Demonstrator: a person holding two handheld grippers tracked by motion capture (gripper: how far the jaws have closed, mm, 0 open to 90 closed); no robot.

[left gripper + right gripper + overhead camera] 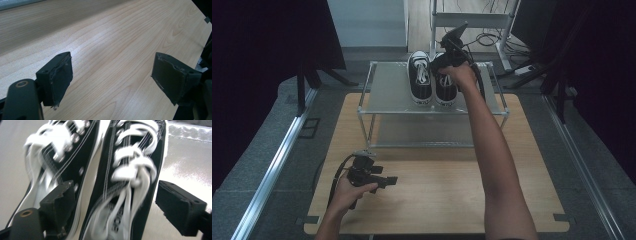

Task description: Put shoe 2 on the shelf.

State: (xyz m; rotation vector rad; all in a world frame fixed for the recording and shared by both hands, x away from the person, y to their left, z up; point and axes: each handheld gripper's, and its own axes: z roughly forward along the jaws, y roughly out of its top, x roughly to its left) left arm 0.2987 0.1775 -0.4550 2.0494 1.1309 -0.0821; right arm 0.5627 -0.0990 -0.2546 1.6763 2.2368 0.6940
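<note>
The pair of black canvas sneakers with white laces stands side by side on the top shelf of the metal shoe rack at the far end of the wooden worktop. Their long axes run near-to-far across the shelf: white toe caps face the person, heel openings face away.

The right tongs hover directly over the right sneaker, by its laces and collar, and look along its length. Their jaws are spread, one over the gap beside the left sneaker, the other outside the right sneaker's far edge, with neither pad pressing on it. This hand is by far the nearer.

The left tongs rest low over the worktop, well apart from the rack, jaws parted with nothing between them.
</note>
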